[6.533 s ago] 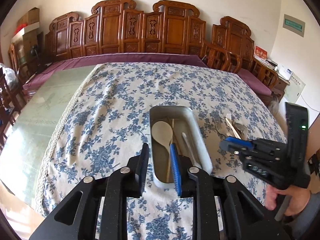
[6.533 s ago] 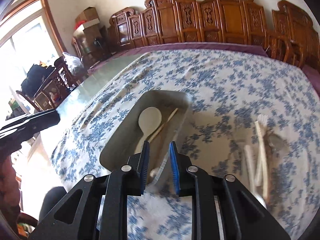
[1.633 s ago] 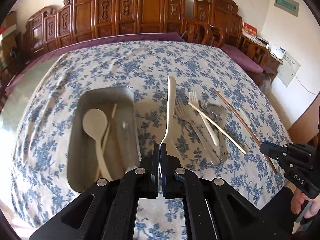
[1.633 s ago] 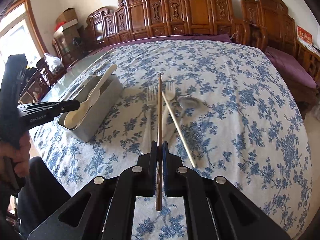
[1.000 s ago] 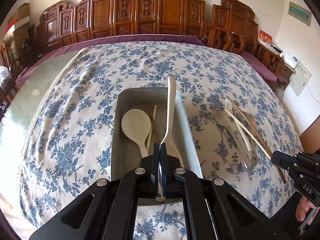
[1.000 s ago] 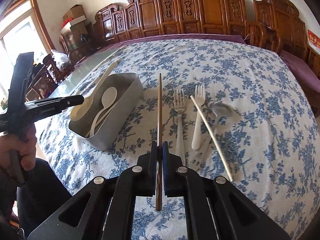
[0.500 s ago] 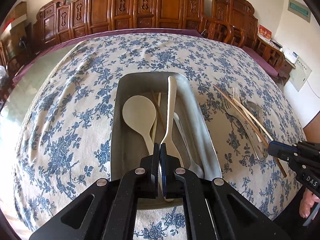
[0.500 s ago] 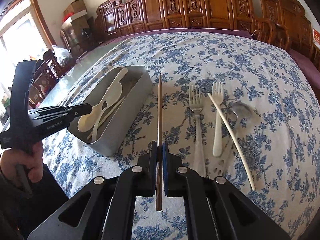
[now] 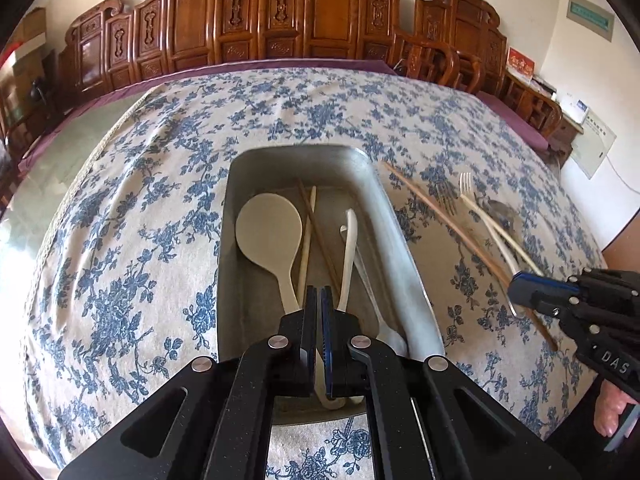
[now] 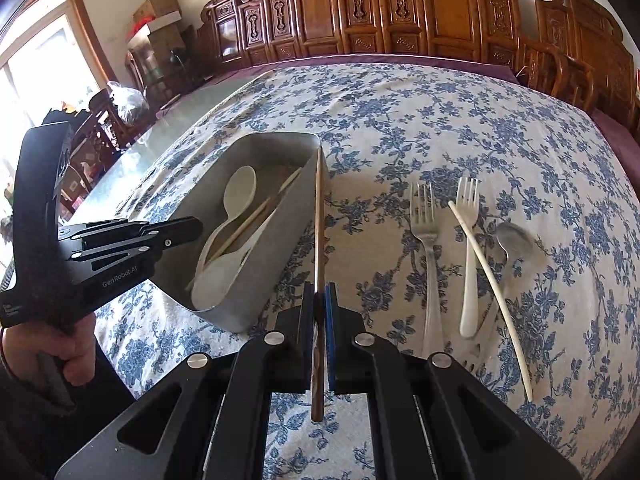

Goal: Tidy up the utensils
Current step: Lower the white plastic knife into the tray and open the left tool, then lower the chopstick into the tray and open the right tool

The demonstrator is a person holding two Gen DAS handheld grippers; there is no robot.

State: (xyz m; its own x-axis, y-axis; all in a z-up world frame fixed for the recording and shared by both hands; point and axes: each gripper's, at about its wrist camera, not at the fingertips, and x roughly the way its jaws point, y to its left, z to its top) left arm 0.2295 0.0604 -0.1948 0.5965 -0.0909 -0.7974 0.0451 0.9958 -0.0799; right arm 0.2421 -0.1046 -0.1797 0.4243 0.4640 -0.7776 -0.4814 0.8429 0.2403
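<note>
Above the near end of the metal tray (image 9: 400, 248), the left hand-held gripper (image 9: 318, 304) is fully closed and empty over the spoons inside. Just right of the tray, the right hand-held gripper (image 10: 319, 300) grips a brown chopstick (image 10: 318, 216); forks (image 10: 427, 236) lie farther right on the surface (image 10: 440, 120).

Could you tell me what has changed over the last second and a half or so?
The left tongs carried the white spoon over the metal tray and lowered it inside, still gripping it. The right tongs brought the brown chopstick toward the tray. The forks stayed on the tablecloth.
</note>
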